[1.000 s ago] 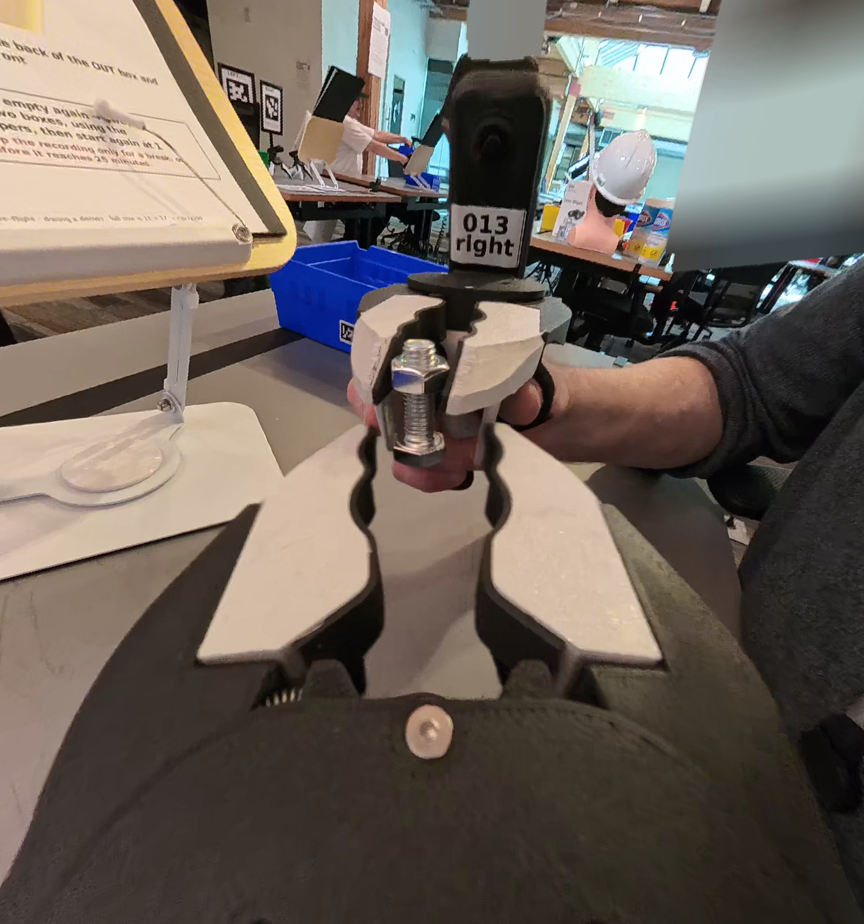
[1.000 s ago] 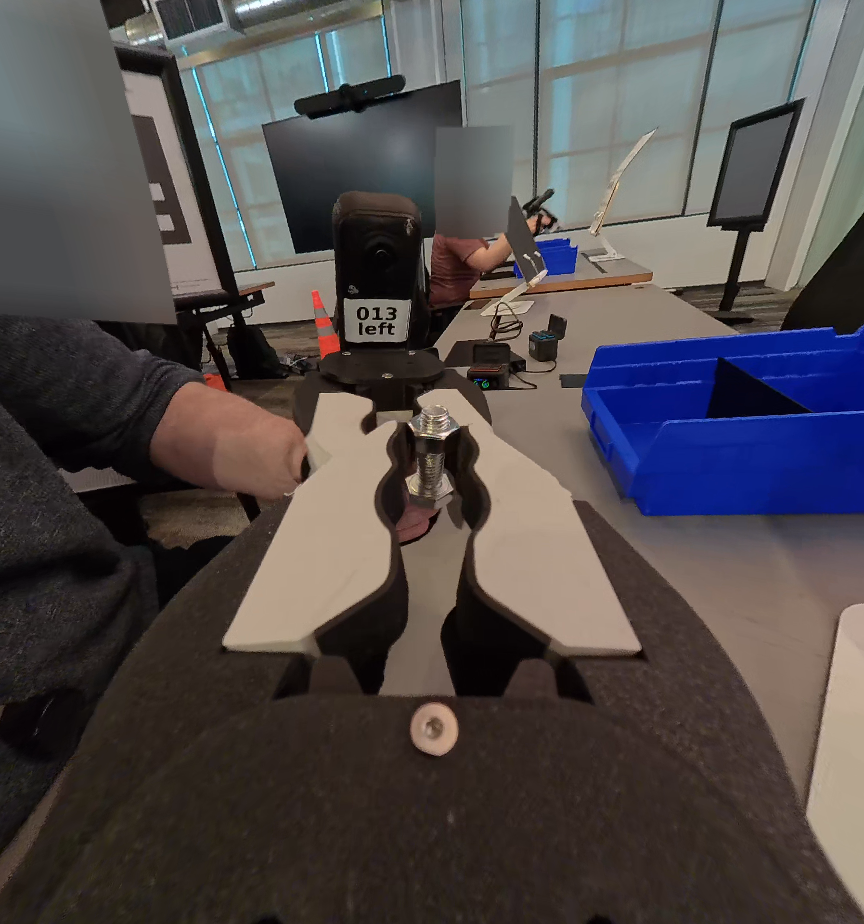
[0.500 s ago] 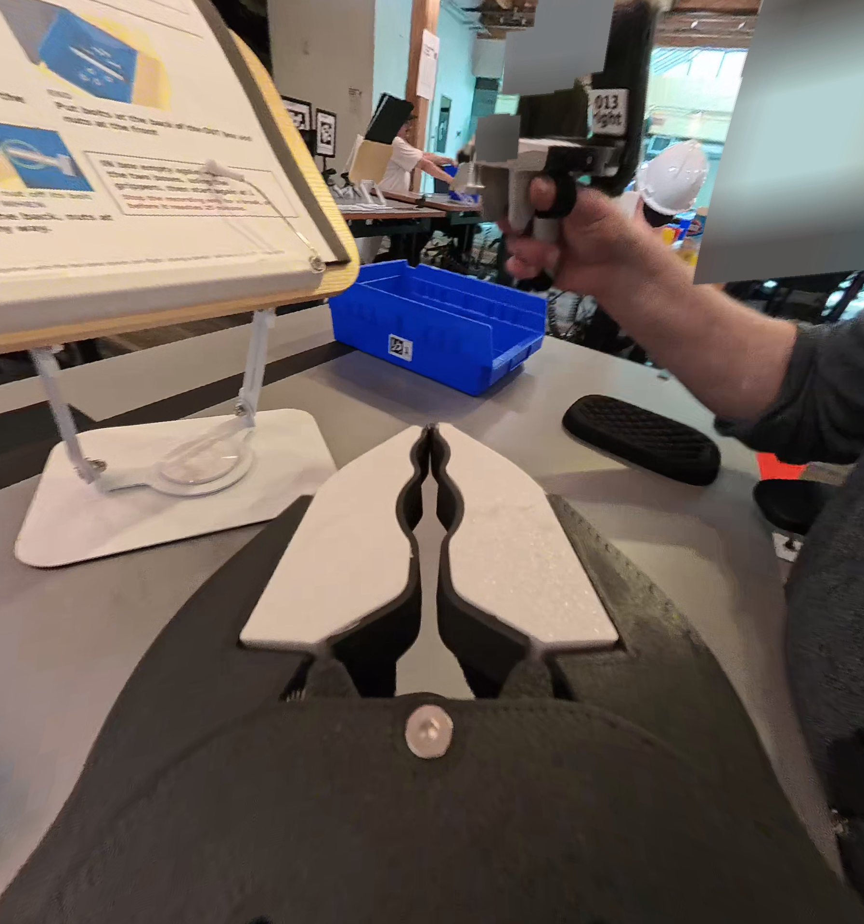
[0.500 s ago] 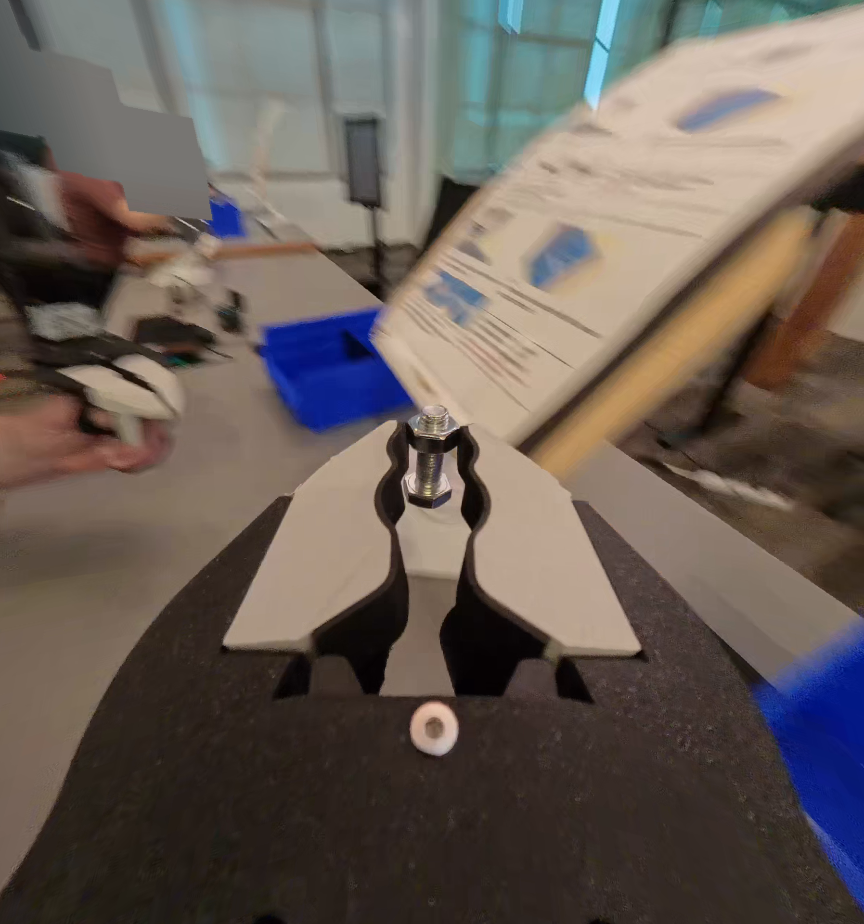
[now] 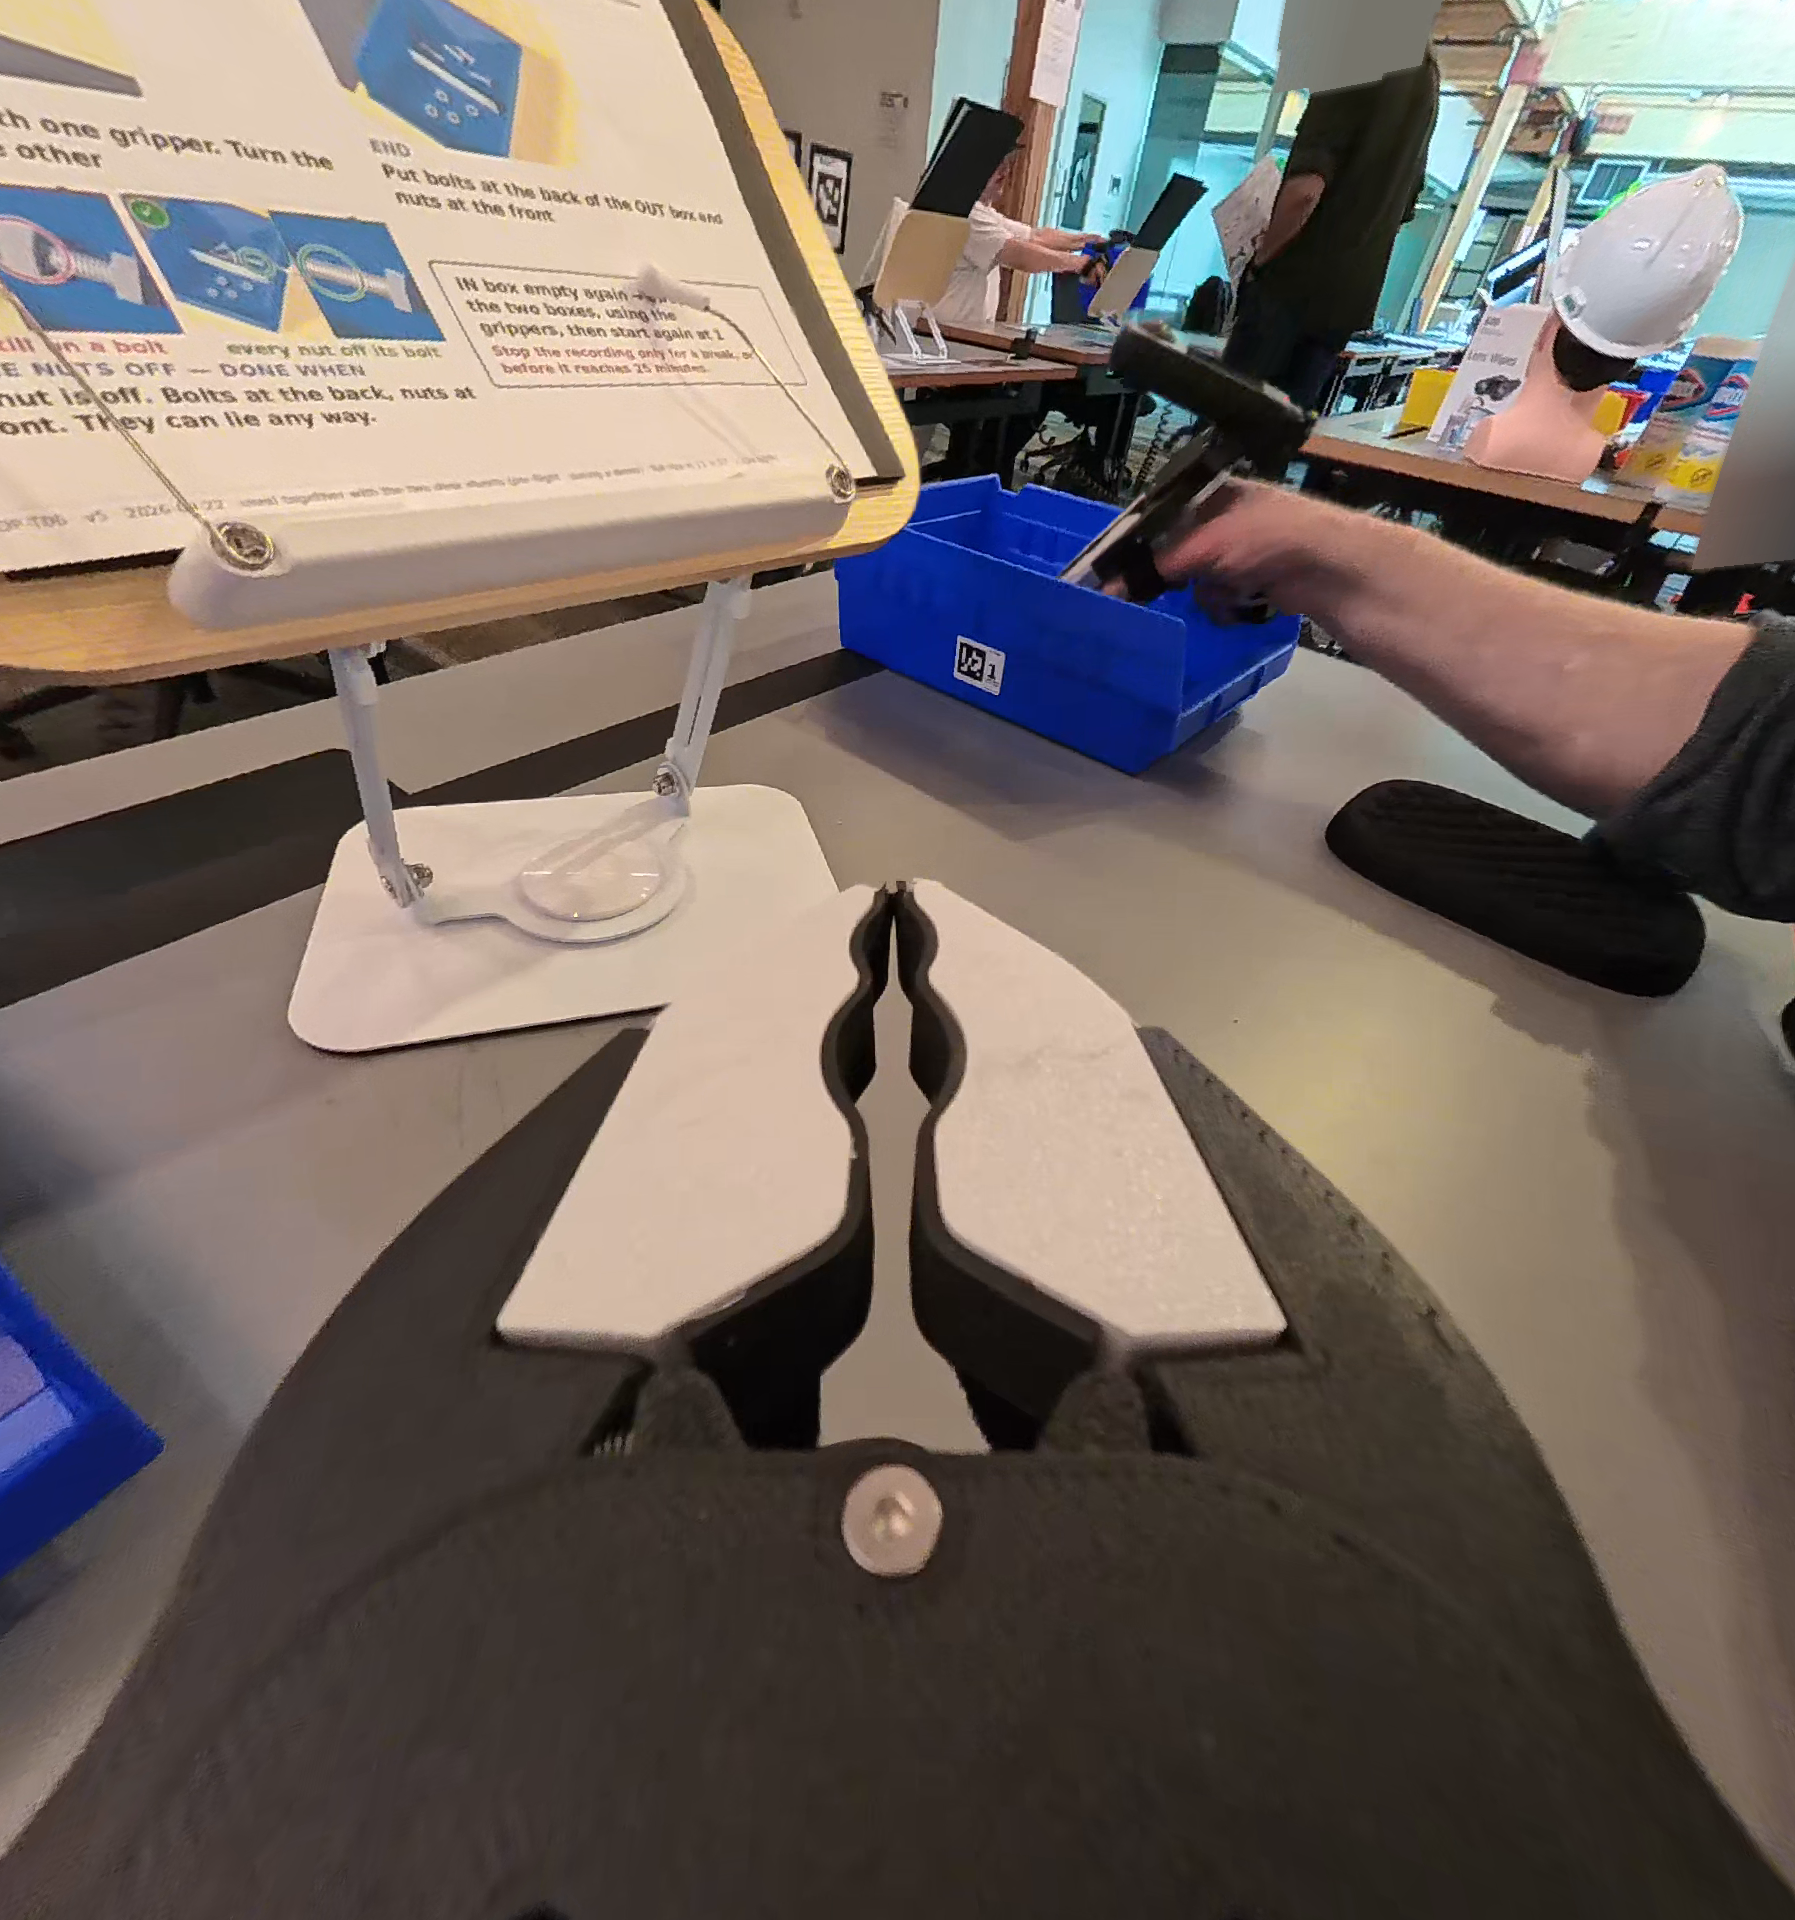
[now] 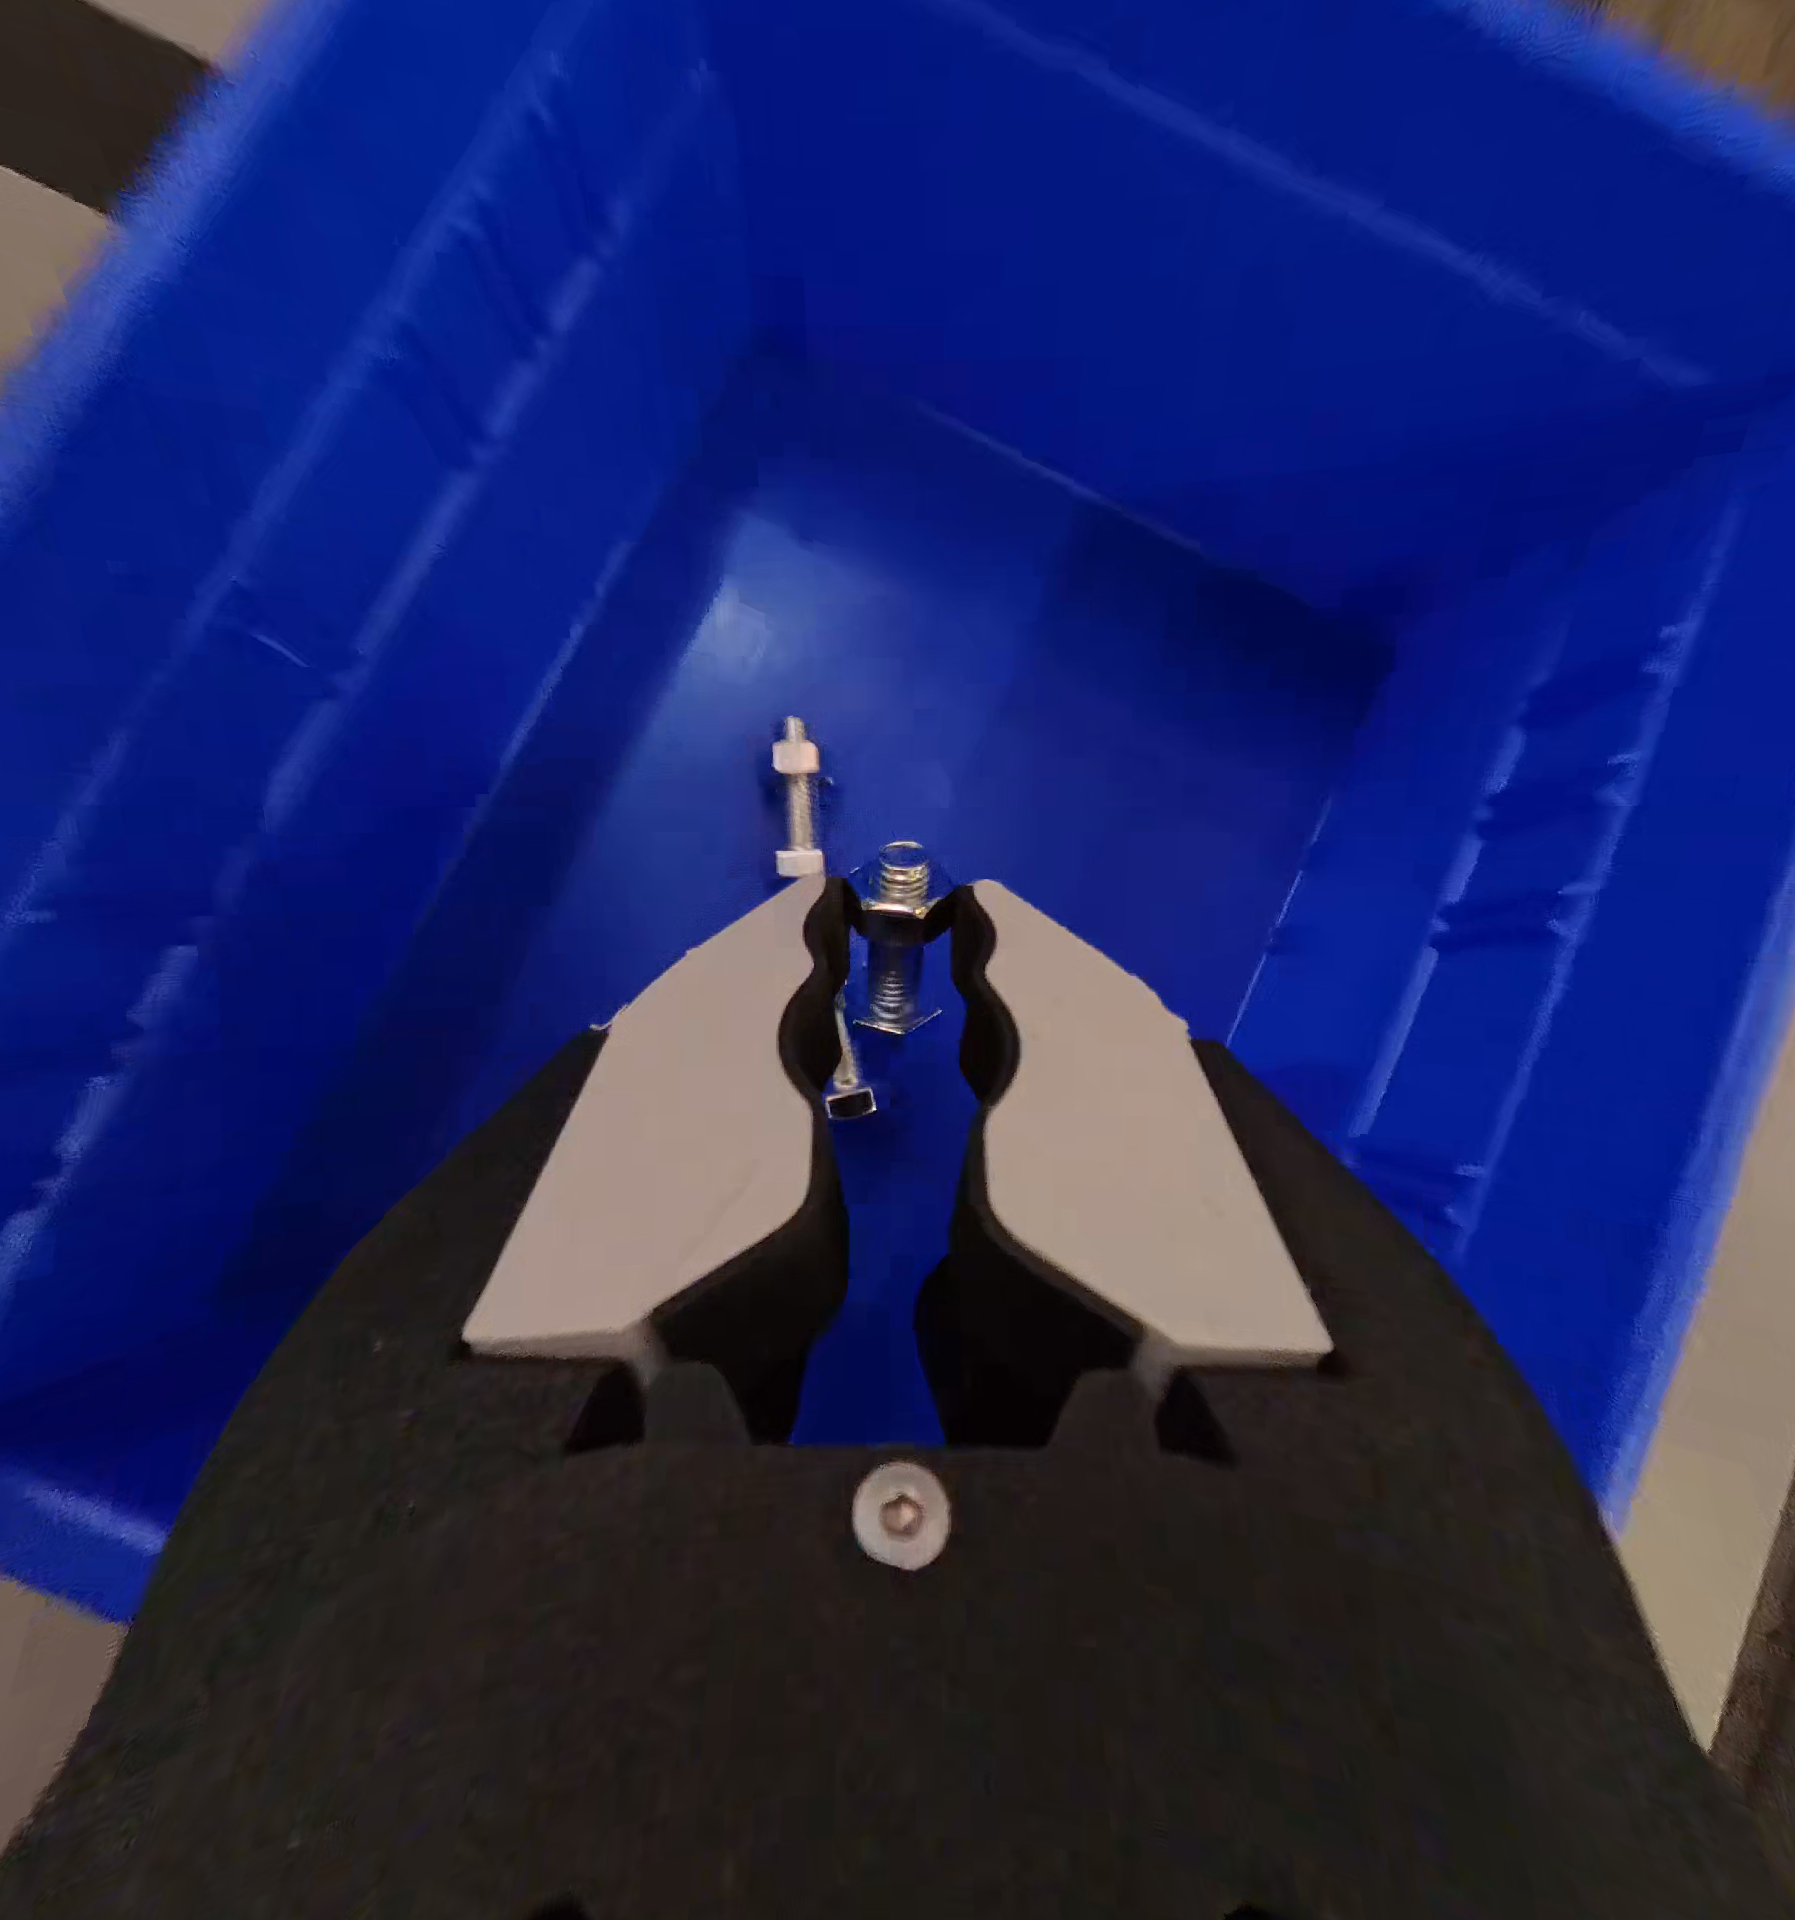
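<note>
L gripper (image 5: 895, 891) clenched on nothing; R gripper (image 6: 898, 883) clamps a steel bolt (image 6: 895, 961) over a blue bin (image 6: 373, 582).

L view, near to far: L tips meet w/ nothing between, above the grey table (image 5: 1236, 935); just beyond-left, the white base (image 5: 436, 935) of a stand carrying an instruction board (image 5: 405, 312); to the right a black pad (image 5: 1516, 883); farther back the same bin, w/ the R hand (image 5: 1246, 551) tilting its gripper down into it. R view: pads press the nut (image 6: 895, 914) threaded on the bolt, which is held upright above the bin floor; a thin bolt (image 6: 851, 1081) lies below, partly hidden by the left finger; a second thin bolt w/ white nuts (image 6: 797, 800) lies just past the tips.
</note>
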The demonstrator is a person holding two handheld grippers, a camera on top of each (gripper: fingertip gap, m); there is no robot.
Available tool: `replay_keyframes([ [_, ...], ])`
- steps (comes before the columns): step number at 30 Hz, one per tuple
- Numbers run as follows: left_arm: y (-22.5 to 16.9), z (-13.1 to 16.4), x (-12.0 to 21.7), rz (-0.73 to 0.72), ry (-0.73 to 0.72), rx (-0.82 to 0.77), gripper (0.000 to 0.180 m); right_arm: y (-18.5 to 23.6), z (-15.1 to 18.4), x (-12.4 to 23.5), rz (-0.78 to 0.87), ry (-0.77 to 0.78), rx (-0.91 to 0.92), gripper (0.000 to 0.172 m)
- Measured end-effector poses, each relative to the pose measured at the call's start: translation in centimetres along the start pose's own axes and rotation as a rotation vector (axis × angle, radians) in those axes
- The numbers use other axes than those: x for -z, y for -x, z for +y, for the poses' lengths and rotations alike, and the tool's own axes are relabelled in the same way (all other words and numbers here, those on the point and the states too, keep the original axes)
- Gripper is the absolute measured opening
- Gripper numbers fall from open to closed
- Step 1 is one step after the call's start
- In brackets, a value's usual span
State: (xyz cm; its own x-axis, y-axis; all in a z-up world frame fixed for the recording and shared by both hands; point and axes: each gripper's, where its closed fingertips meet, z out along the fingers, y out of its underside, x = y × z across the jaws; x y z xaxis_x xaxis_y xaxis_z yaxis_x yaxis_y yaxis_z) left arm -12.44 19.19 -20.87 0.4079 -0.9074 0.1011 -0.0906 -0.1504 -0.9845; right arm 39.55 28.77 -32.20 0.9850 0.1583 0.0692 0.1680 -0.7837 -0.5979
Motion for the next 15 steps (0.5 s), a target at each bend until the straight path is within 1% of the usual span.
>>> replay_keyframes([
  [3,0.2,0.6,-0.1,-0.006,0.020,-0.006,0.002,-0.4,1.2,-1.6,0.022,0.075,0.018,0.019],
  [4,0.3,0.8,-0.1,-0.007,0.025,-0.005,0.003,-0.7,1.2,-1.8,0.047,0.085,0.021,0.022],
  [5,0.4,0.9,-0.1,-0.010,0.029,-0.003,0.005,-0.9,1.2,-1.8,0.068,0.084,0.023,0.031],
  [6,0.5,1.0,-0.1,-0.013,0.032,0.000,0.007,-0.9,0.9,-1.7,0.072,0.070,0.022,0.033],
  [7,0.6,1.0,0.0,-0.016,0.032,-0.001,0.007,-0.8,0.4,-1.3,0.068,0.041,0.015,0.036],
  [10,1.4,0.7,0.5,-0.051,0.031,-0.015,0.011,0.6,-1.9,1.1,0.037,-0.090,0.011,0.034],
  [12,2.1,0.3,1.1,-0.075,0.029,-0.027,0.016,3.1,-3.8,3.5,-0.023,-0.200,0.047,0.030],
  [15,4.0,-0.6,2.5,-0.155,0.031,-0.045,0.019,7.5,-6.1,7.1,-0.083,-0.350,0.175,0.030],
])
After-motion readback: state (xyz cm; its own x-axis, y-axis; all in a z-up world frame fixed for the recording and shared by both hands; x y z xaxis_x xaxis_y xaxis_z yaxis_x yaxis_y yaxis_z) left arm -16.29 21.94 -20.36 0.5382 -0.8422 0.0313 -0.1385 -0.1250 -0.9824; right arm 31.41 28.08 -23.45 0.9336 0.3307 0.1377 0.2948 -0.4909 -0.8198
